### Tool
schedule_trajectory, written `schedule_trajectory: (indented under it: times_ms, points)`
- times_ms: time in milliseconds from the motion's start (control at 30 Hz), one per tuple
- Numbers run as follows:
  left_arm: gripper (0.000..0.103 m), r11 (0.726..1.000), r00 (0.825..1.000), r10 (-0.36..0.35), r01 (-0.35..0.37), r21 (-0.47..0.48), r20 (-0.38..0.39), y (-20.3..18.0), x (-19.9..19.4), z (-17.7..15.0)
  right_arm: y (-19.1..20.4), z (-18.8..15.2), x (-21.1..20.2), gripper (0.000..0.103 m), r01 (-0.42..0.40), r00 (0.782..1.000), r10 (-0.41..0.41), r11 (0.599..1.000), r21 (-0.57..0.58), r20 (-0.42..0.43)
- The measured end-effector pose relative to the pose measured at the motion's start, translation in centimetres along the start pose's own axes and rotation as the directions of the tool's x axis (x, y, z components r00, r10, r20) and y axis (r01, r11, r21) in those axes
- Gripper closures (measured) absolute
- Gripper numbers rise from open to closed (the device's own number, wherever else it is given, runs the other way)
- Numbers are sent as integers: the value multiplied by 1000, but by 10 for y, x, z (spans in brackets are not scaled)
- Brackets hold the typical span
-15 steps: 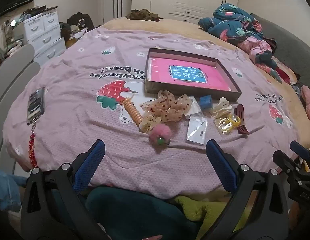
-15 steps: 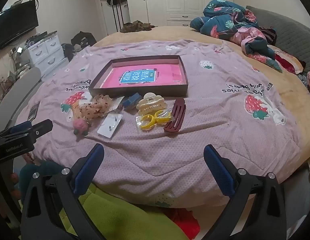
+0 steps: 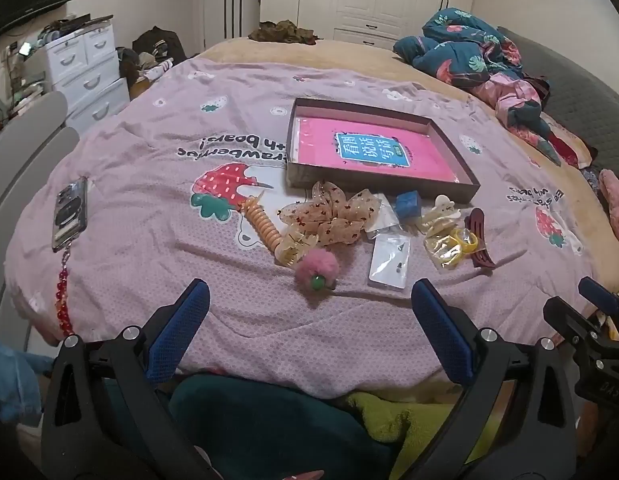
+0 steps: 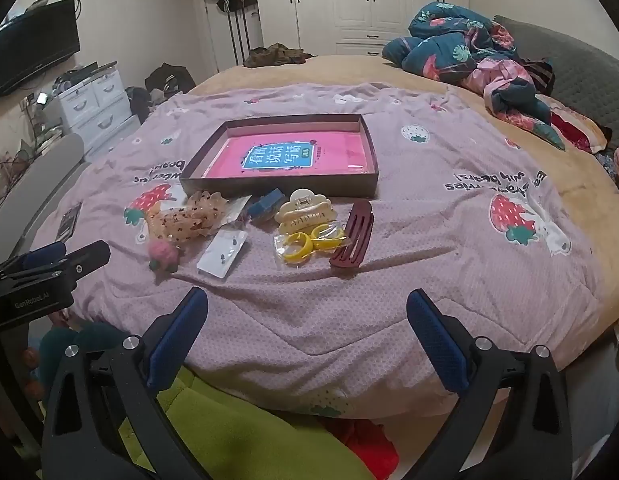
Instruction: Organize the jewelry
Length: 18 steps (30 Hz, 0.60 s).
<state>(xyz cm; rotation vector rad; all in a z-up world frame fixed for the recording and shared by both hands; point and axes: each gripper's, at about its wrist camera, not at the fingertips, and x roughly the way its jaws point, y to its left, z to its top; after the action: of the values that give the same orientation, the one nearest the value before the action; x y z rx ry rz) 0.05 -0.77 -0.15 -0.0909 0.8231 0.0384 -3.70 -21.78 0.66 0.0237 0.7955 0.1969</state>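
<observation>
While both grippers hang over the near edge of the bed, the jewelry lies in front of the box.

From left to right on the pink quilt (image 3: 149, 208) lie a phone (image 3: 70, 213), a coil tie (image 3: 263, 229), a bow (image 3: 337, 216), a pink pom-pom (image 3: 317, 266), a card (image 3: 389, 258), yellow rings (image 4: 313, 242) and a red clip (image 4: 355, 236), all just before the box (image 4: 281, 186). Left gripper (image 3: 309, 332) and right gripper (image 4: 307, 336) have their fingers spread wide, holding nothing.
</observation>
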Motion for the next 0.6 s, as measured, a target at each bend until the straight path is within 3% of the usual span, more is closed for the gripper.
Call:
schedule_trajectory:
  times_ms: [600]
  points:
    - [9,1000,1000,-14,14,4,5,-1,0,-3,-4,0,-2,4,-8,1000,8,1000,1,-1]
